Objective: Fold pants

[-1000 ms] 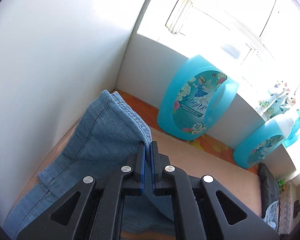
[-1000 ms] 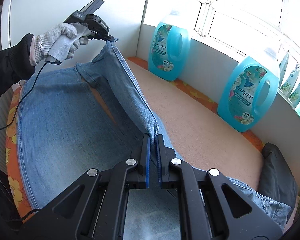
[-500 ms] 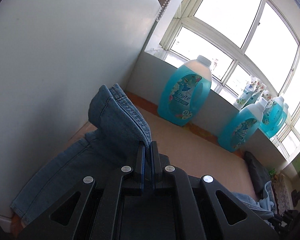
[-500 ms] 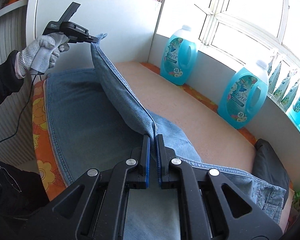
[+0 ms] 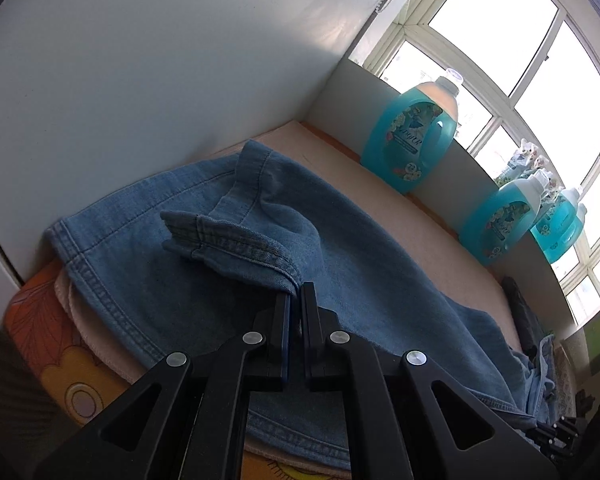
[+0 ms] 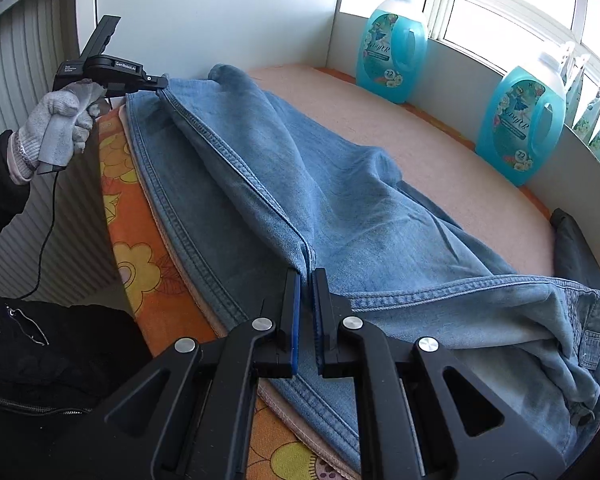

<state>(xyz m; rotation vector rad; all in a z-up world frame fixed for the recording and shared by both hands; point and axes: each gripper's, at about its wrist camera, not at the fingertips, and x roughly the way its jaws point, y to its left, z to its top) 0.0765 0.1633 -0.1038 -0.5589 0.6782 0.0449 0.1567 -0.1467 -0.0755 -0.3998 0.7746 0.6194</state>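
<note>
Light blue denim pants (image 6: 340,208) lie lengthwise on a peach-coloured pad, one leg drawn over the other. My left gripper (image 5: 297,289) is shut on the hem end of the upper leg (image 5: 236,244), low over the lower leg near the pad's end. The right wrist view shows that left gripper (image 6: 162,82) held by a gloved hand (image 6: 60,120) at the far left end. My right gripper (image 6: 307,276) is shut on the side seam (image 6: 240,176) of the same leg, which runs taut between the two grippers. The waistband (image 6: 560,320) is bunched at the right.
Several turquoise detergent bottles (image 6: 396,40) (image 6: 524,120) stand along the window ledge behind the pad. A white panel (image 5: 160,60) closes the far end. An orange flowered cloth (image 6: 140,248) edges the pad's near side. A dark folded item (image 6: 576,248) lies at the right. A dark sleeve (image 6: 0,184) sits left.
Both grippers have carried the upper leg toward the near edge and down. The raised fold has dropped, and the leg now lies nearly flat over the other one.
</note>
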